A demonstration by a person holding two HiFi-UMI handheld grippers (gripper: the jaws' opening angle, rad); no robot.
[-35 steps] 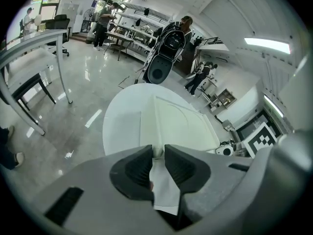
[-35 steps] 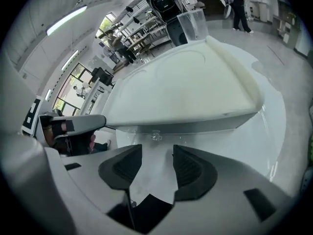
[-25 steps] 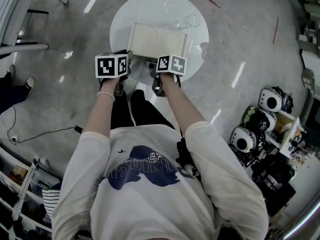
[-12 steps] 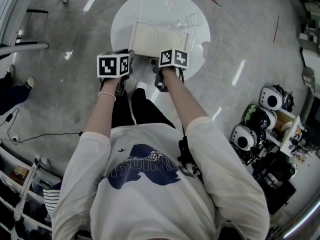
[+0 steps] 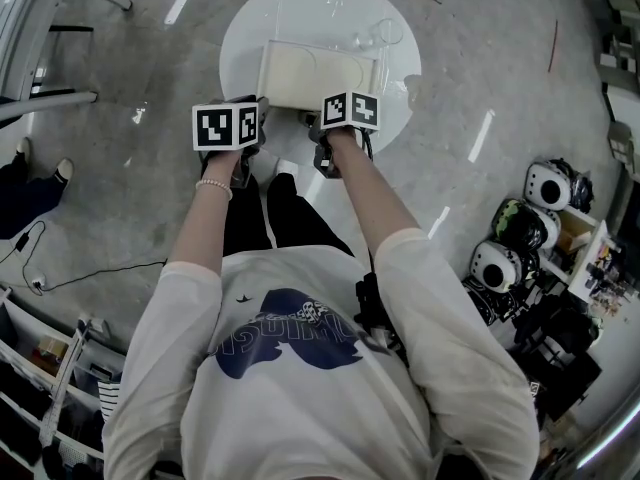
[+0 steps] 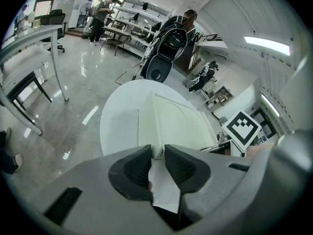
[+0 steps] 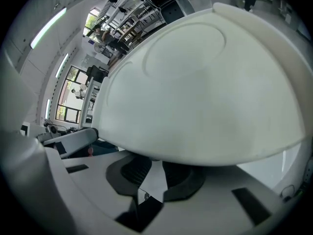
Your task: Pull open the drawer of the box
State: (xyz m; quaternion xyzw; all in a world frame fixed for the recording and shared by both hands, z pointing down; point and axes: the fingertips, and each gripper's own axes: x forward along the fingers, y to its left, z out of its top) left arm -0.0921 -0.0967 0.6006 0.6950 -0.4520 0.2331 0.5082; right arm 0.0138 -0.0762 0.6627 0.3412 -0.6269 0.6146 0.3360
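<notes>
Evidently the pull had not begun: the box [image 5: 315,76] sat on the desk [image 5: 245,38], its drawer showing no gap. The left tool [image 6: 157,153] pinched the box's near corner between its tips. The right tool [image 7: 155,166], with the box's front edge just above its jaws, had just been closing and stood narrow, with no handle visibly gripped.

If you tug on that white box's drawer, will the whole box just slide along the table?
Probably it would slide: the white box looks like light plastic on a smooth round table. That's likely why the left gripper pinches its corner.
</notes>
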